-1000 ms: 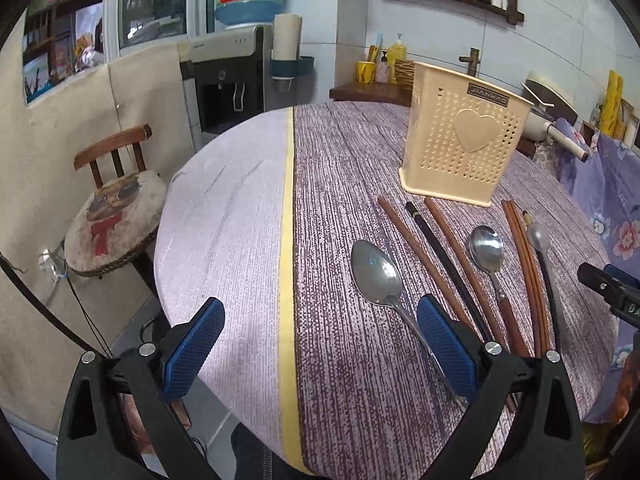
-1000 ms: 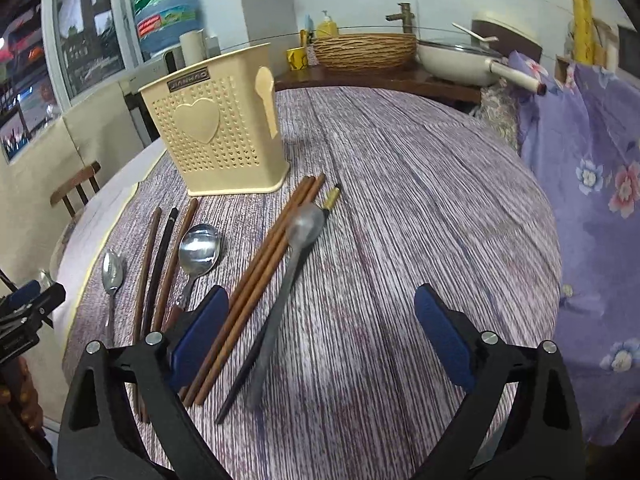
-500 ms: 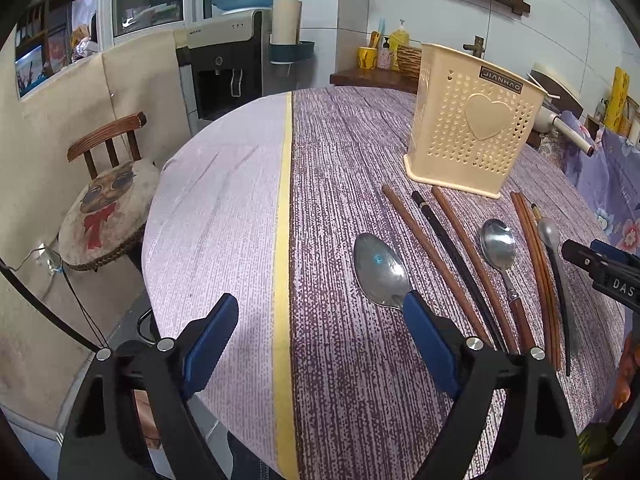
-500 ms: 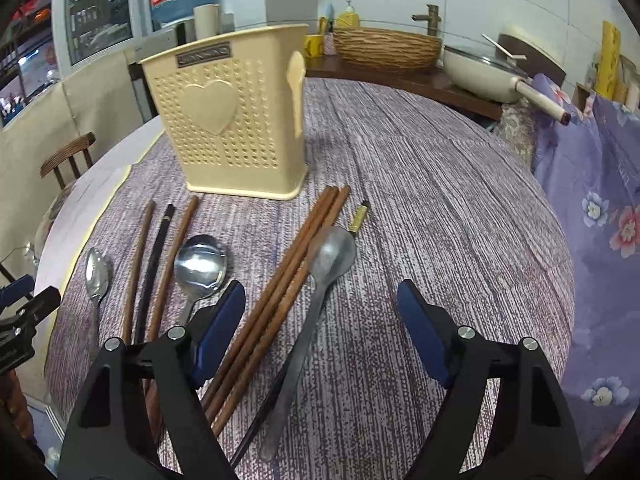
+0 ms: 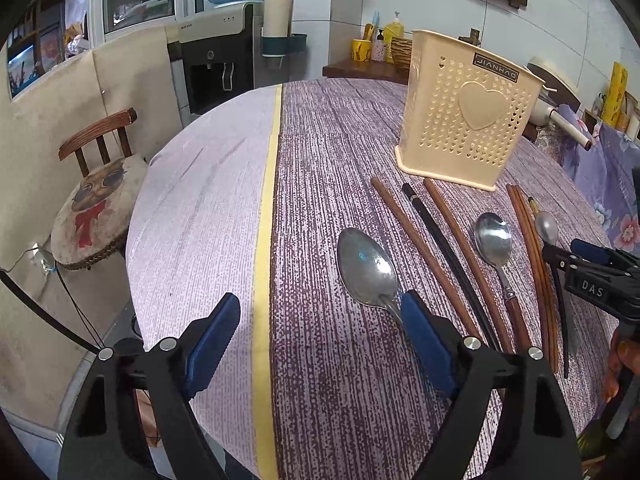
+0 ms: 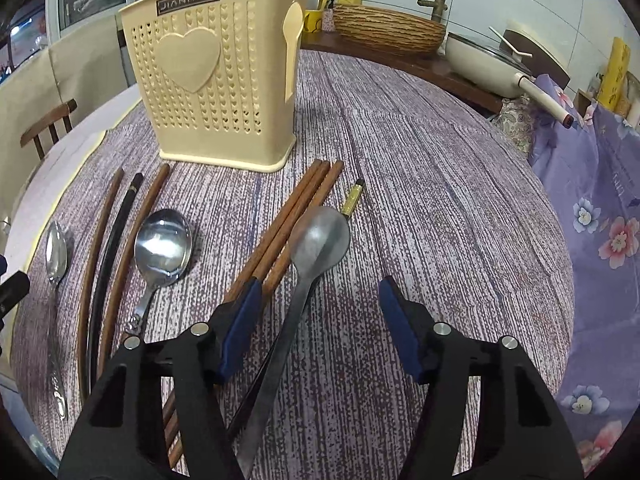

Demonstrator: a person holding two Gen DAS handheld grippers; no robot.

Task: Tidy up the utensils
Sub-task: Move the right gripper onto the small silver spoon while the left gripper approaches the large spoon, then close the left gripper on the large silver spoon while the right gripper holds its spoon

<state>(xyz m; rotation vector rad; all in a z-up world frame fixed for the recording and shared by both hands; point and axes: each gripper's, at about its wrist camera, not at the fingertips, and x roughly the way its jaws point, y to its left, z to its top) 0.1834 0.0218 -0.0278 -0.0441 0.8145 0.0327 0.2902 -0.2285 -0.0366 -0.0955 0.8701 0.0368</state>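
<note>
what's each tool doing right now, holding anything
left tool: open, empty, over the table.
right tool: open, jaws just been closing around the grey spoon, not gripping yet.

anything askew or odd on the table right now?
Mostly tidy: utensils lie in rough rows before the cream holder. One oddity: the dull grey spoon lies on top of a black chopstick with a gold band, hiding most of it. No spills or damage show.

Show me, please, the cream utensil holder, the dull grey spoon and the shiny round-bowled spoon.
Cream utensil holder (image 6: 208, 92): right wrist view, front wall.
Dull grey spoon (image 6: 320, 240): right wrist view, bowl.
Shiny round-bowled spoon (image 6: 163, 246): right wrist view, bowl.
</note>
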